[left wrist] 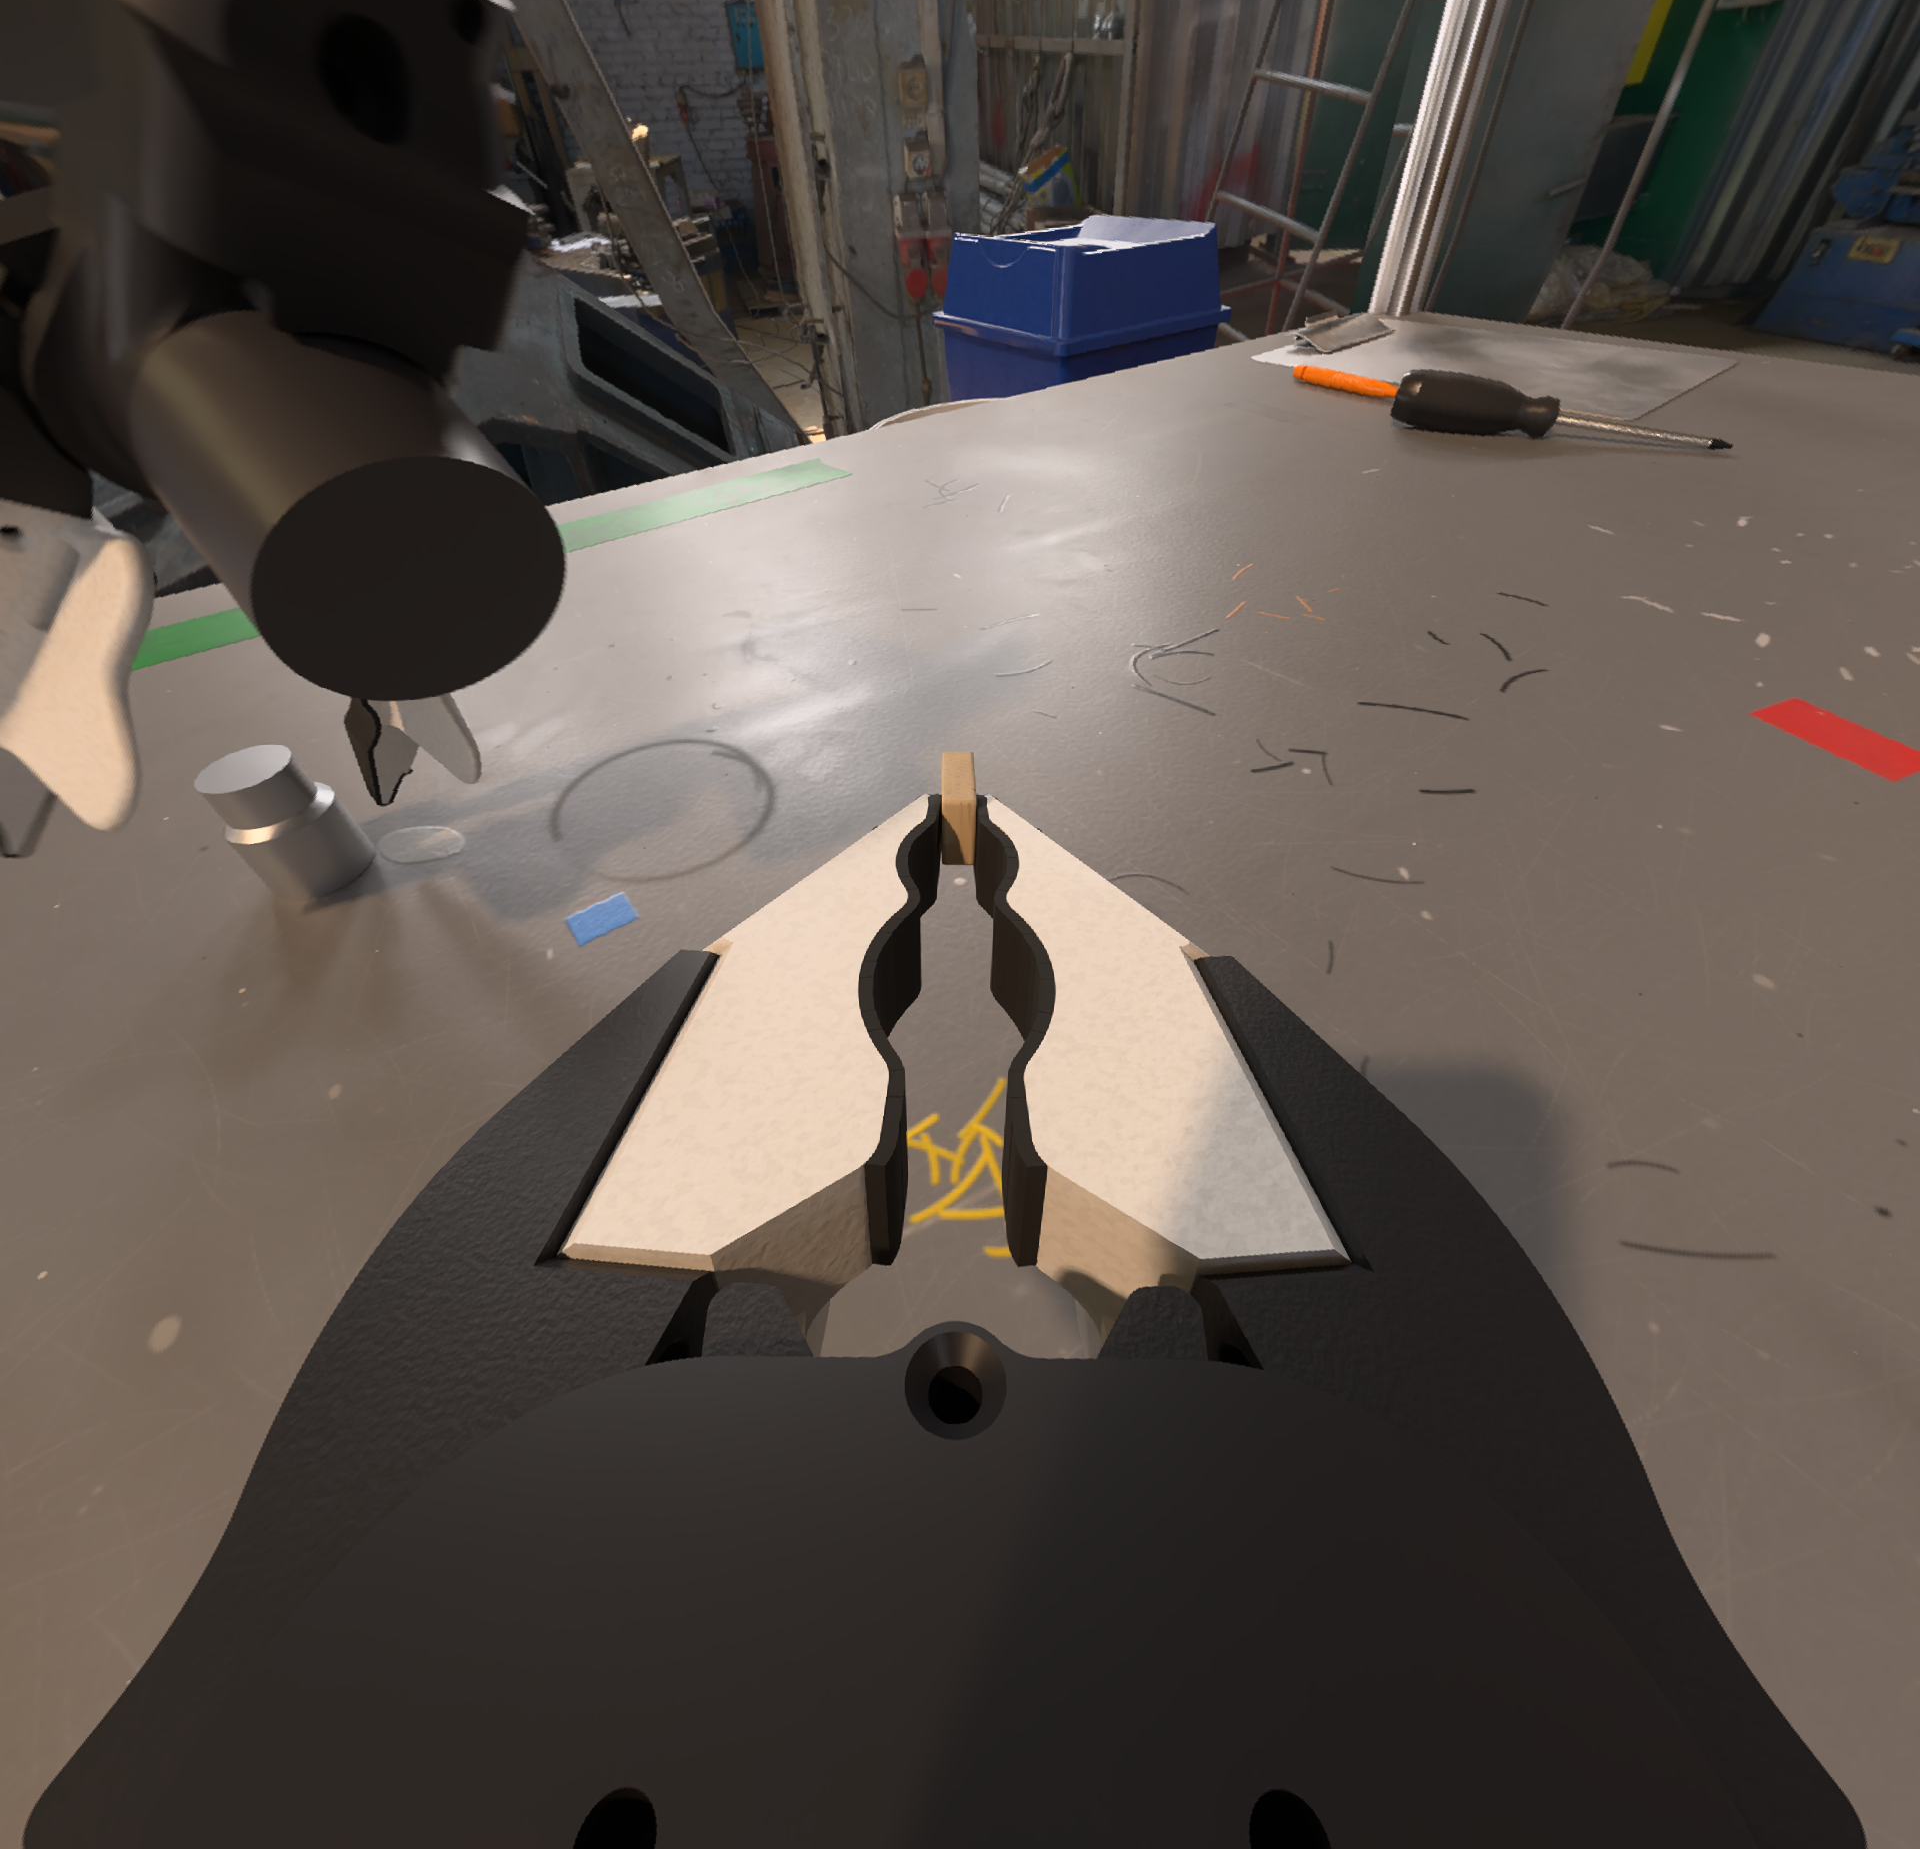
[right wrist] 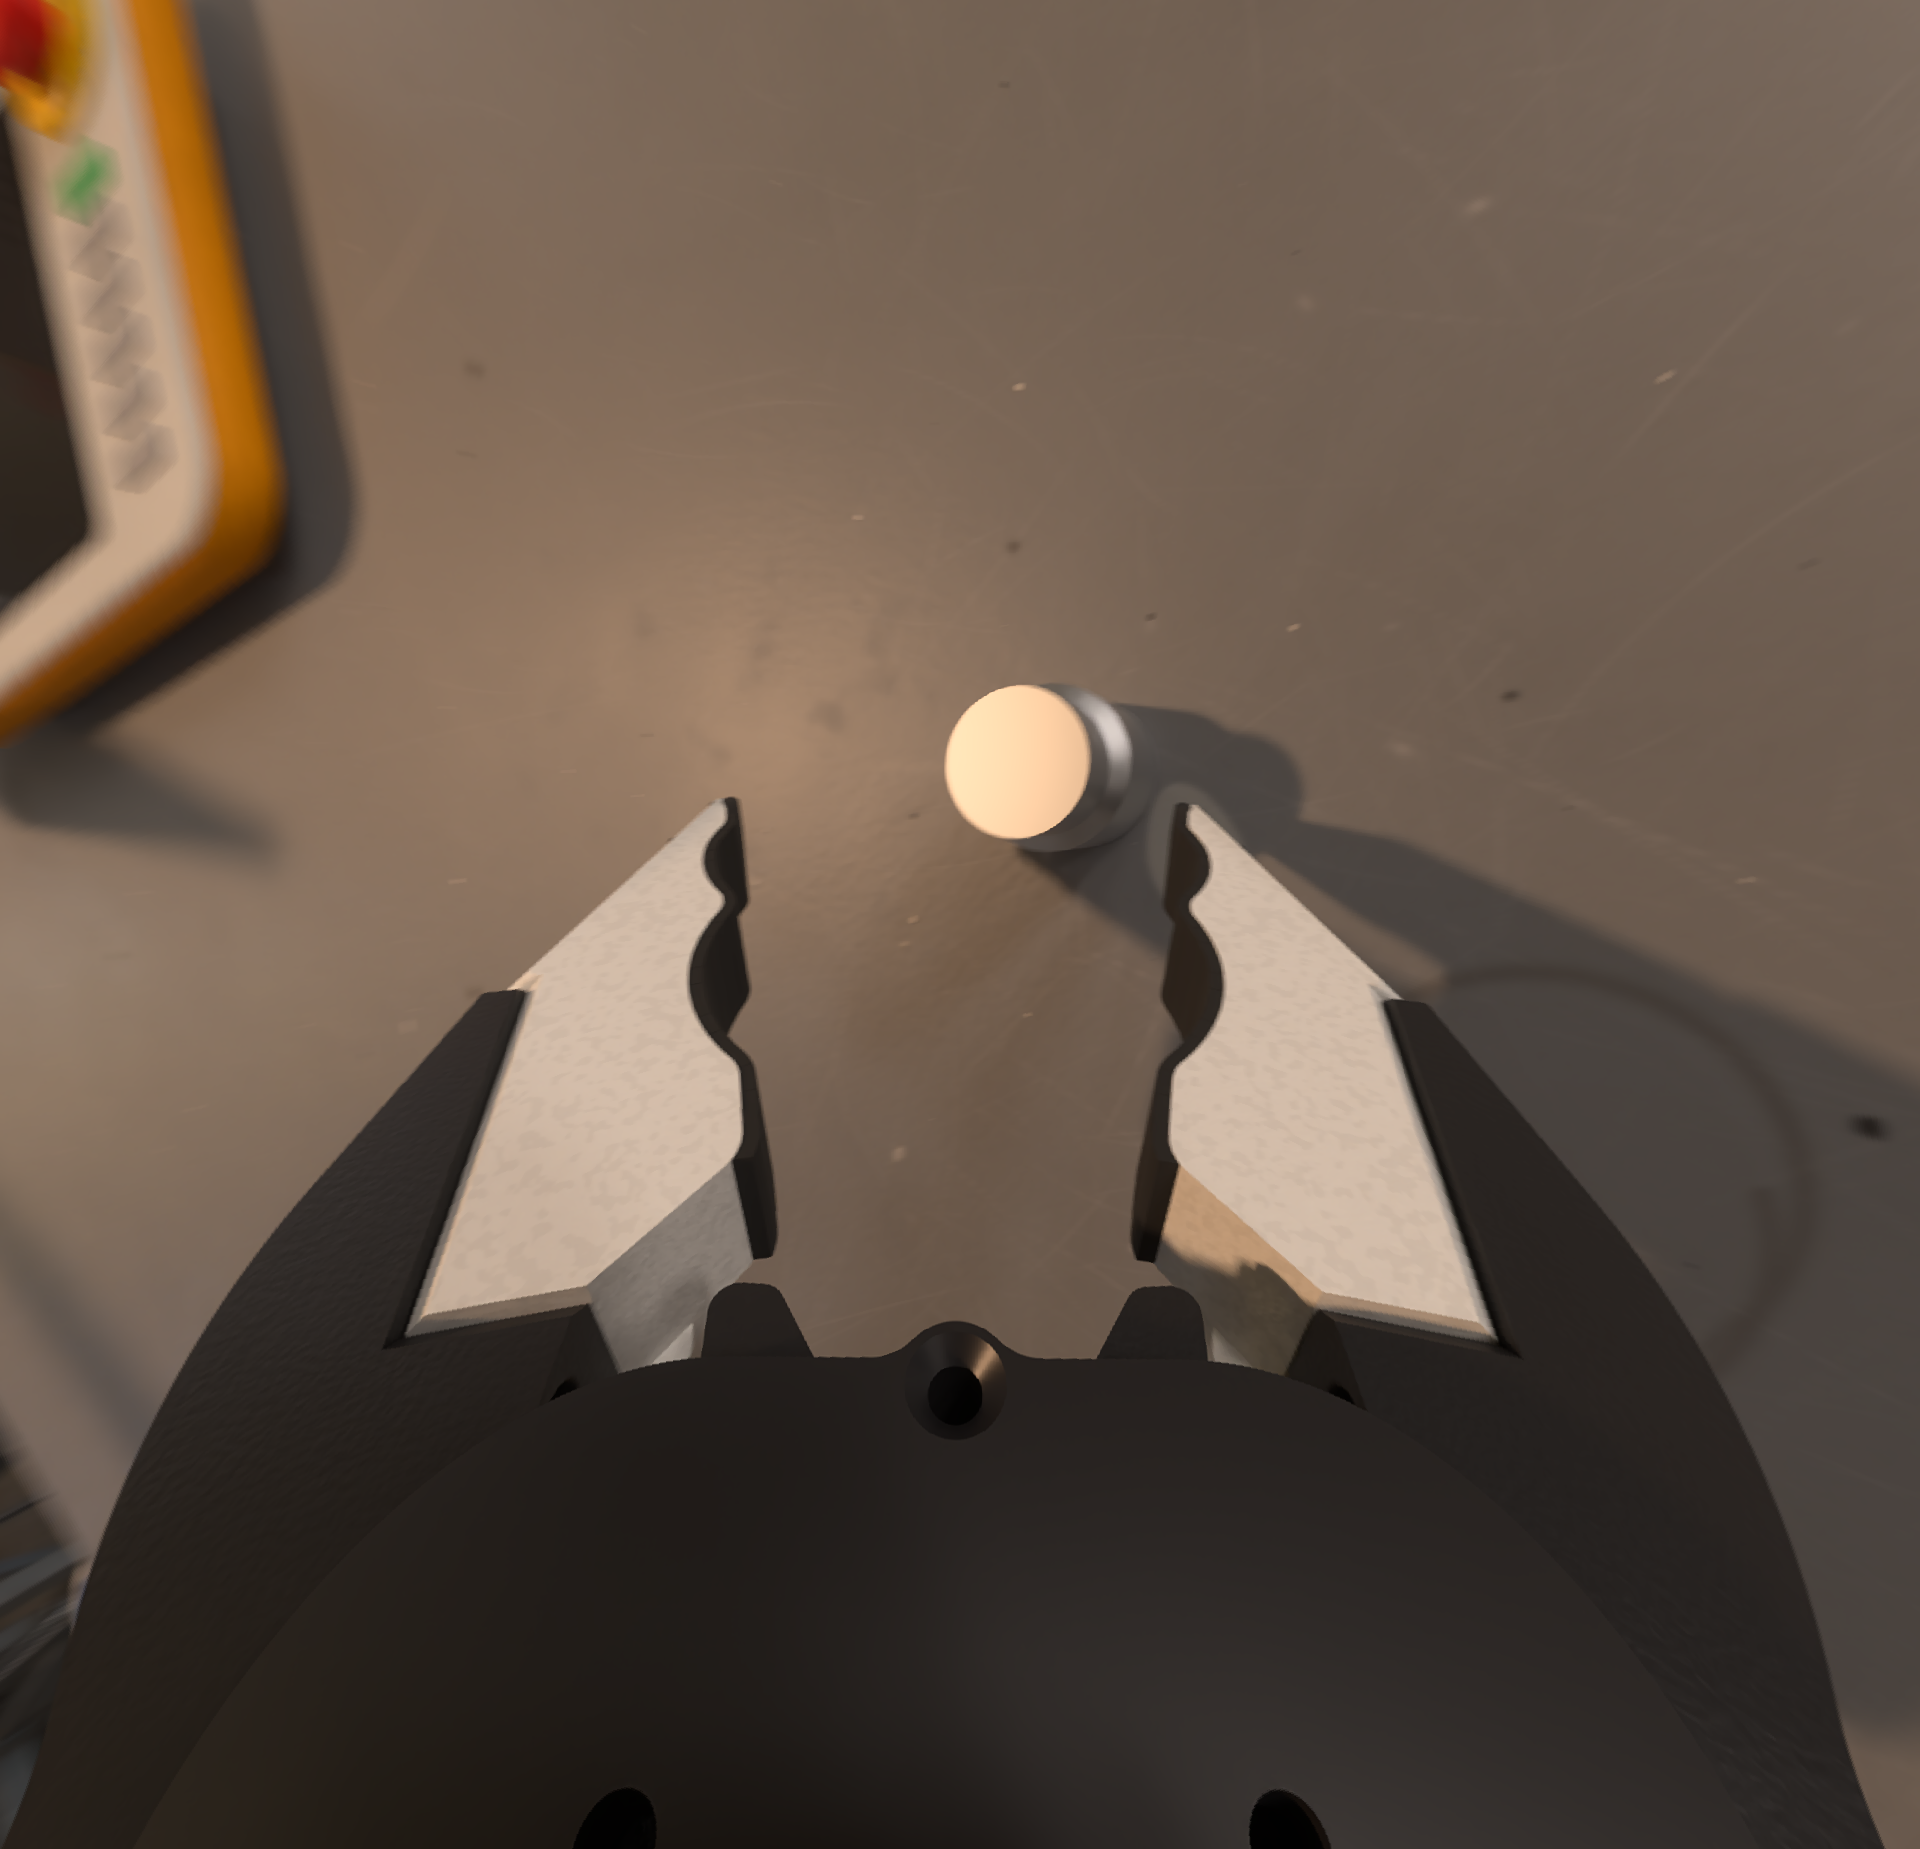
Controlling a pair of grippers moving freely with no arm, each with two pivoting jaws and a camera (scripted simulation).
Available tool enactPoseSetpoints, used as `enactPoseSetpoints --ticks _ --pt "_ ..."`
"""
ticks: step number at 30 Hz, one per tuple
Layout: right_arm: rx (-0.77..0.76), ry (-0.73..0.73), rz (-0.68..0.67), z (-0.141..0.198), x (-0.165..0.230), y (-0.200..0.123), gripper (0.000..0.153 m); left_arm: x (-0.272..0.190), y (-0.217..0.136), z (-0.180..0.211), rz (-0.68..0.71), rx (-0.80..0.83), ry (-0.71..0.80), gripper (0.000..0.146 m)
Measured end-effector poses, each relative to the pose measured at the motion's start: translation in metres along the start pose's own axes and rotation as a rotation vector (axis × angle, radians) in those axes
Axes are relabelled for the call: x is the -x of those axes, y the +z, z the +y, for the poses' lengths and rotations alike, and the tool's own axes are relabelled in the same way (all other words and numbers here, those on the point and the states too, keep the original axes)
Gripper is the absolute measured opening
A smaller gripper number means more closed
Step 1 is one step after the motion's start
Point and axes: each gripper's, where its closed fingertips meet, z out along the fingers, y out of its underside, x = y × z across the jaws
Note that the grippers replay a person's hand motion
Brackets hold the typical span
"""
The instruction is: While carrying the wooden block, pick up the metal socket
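My left gripper is shut on a small tan wooden block, pinched at the fingertips above the grey table. The metal socket, a stepped silver cylinder, stands upright on the table at the left. My right gripper shows in the left wrist view as a large dark body at the upper left, its fingertips pointing down beside the socket. In the right wrist view my right gripper is open and looks straight down. The socket lies just past the fingertips, nearer the right finger, not between them.
A black-handled screwdriver and an orange tool lie at the far right of the table, by a metal sheet. A blue bin stands beyond the table edge. An orange-rimmed pendant with buttons lies left of the socket.
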Motion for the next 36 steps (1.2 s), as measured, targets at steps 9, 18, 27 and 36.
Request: enactPoseSetpoints --ticks 9,18,27,36 --pt "-0.122 -0.001 0.010 -0.026 0.001 -0.010 0.033 0.000 -0.001 0.001 0.010 0.009 -0.009 0.005" --pt "-0.468 -0.183 0.077 -0.118 0.000 -0.197 0.027 0.005 -0.001 0.002 0.008 0.032 0.042 0.005" --pt "-0.755 -0.071 0.063 -0.100 -0.115 -0.449 0.027 0.057 -0.012 0.007 0.009 0.058 0.060 0.005" --pt "-0.522 0.048 0.234 0.090 -0.313 -0.479 0.027 0.177 -0.073 0.027 -0.041 0.190 -0.066 0.005"
